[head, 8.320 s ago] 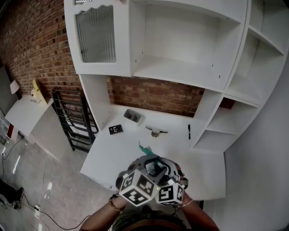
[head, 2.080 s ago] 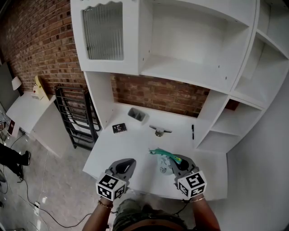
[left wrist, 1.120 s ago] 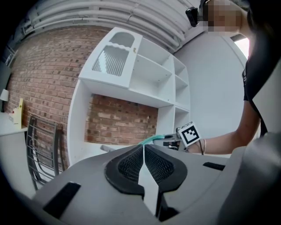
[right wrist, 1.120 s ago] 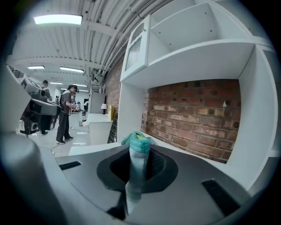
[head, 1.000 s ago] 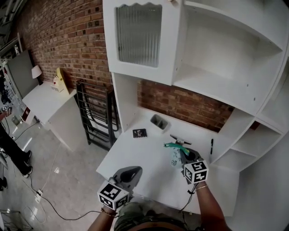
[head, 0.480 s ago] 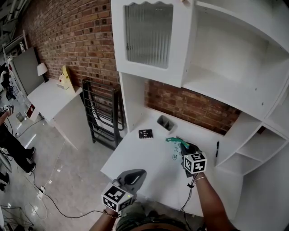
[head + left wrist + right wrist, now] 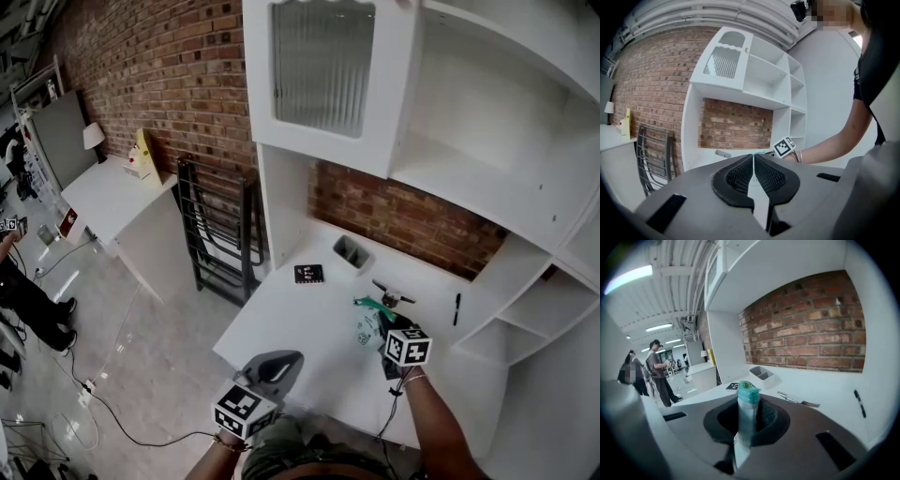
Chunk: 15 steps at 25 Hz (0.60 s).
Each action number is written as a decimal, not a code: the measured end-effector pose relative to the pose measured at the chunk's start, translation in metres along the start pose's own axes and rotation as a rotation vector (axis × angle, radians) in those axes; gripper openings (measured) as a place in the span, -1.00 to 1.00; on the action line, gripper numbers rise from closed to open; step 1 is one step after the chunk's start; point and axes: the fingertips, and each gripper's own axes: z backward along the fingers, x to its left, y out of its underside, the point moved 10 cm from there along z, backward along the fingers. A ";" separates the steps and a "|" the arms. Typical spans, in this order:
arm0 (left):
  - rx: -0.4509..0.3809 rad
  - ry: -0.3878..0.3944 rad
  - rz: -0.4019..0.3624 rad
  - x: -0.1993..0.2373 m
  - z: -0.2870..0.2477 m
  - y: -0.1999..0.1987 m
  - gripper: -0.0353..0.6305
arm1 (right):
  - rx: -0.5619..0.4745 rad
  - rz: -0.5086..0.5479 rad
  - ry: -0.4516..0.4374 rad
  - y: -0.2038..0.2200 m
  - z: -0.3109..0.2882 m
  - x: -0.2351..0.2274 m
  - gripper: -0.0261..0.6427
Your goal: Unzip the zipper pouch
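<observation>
Lowered, right claw (image 7: 382,325) clamps the half-hidden pouch (image 7: 747,397); left claw (image 7: 753,161) closed, empty.

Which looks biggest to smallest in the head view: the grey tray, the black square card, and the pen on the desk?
1. The grey tray looks largest.
2. The black card looks slightly smaller; the two are close, and the tray sits farther back, so this is unsure.
3. The pen is smallest: roughly card-length but very thin.
</observation>
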 end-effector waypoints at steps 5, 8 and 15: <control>-0.003 -0.012 0.006 0.004 0.002 0.000 -0.88 | 0.048 -0.016 0.024 0.020 0.006 -0.005 -0.90; 0.002 -0.007 -0.002 0.003 0.002 0.000 -0.88 | 0.060 -0.019 0.030 0.026 0.009 -0.005 -0.90; 0.014 0.005 -0.003 0.001 0.002 0.003 -0.88 | 0.085 0.000 0.069 0.037 0.013 -0.007 -0.90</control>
